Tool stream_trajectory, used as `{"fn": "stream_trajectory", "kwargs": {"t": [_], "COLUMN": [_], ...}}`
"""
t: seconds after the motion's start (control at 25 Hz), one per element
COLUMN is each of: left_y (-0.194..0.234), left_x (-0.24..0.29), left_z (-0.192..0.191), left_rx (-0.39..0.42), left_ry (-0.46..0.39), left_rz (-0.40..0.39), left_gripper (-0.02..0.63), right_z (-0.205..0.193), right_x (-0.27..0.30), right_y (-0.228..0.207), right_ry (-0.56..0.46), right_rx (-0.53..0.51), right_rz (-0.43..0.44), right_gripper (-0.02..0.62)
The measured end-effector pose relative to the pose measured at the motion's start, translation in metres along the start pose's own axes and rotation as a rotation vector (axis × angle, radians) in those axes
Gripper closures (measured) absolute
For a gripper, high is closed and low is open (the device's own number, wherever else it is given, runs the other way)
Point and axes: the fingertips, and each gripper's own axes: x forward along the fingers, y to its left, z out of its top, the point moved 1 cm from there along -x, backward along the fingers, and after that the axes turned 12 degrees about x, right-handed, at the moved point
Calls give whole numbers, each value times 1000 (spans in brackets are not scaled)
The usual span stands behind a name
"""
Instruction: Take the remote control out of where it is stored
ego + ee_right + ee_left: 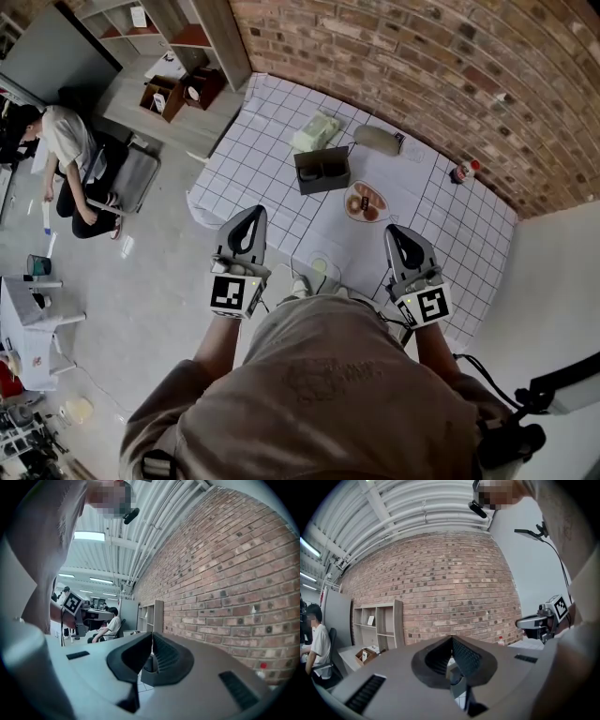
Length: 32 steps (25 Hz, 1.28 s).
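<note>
person (70, 155) seated at far left on the floor side, well apart from the desk. wooden shelf (192, 33) stands against the brick wall (394, 56) at upper left, with cardboard boxes (178, 94) on a low bench by it.

left gripper (254, 217) is held level over the near left edge of the desk (253, 159), which has a white grid cloth. its jaws are together with nothing between them, and the left gripper view shows the ribbed pads meeting.

on the desk past it lies a pale green pack (316, 131) near the wall side. just in front of that stands a dark open box (322, 171). remote control (325, 172) shows only as a dark shape inside the box, too small to make out more. grey pouch (379, 140) lies right of the green pack, apart from the box. plate (365, 202) with brown food sits right of the box and nearer the person, close to it but not touching.

right gripper (395, 232) is held level over the near right part of the desk, just this side of the plate. its jaws are closed tight and empty. both grippers are well apart from the box.

small bottle (462, 172) with a red cap stands at the far right of the desk by the wall.
</note>
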Motion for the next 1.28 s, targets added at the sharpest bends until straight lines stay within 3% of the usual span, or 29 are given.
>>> {"fn": "stream_trajectory", "kwargs": {"t": [0.12,0.24,0.32,0.6,0.8,1.04,1.16,1.28], "left_y": [0,2,4,2,0,-3,-6,-11], "left_x": [0,-1,-2,1,-4,-9,-12,-15], "left_z": [-2,-7,-10,-7,-16,-19,-21,-25], "left_rx": [-5,-65,-93,-55,-80,-82,-87,-88], "left_ry": [9,19,24,22,53,58,71,81], "left_rz": [7,18,29,30,38,47,52,46], "left_gripper": [595,595,595,595,595,595,595,595], "right_z": [-5,-10,-13,-16,-11,-9,-6,-15], "right_x": [1,1,1,7,20,65,91,118], "right_y": [-4,-13,-17,-13,-25,-43,-51,-54], "right_ry": [17,22,33,58,60,146,163,220], "right_rx": [45,151,146,56,146,41,-80,-164], "right_rz": [0,-8,-18,21,38,109,104,134], "right_gripper": [580,580,580,580,579,577,565,450]}}
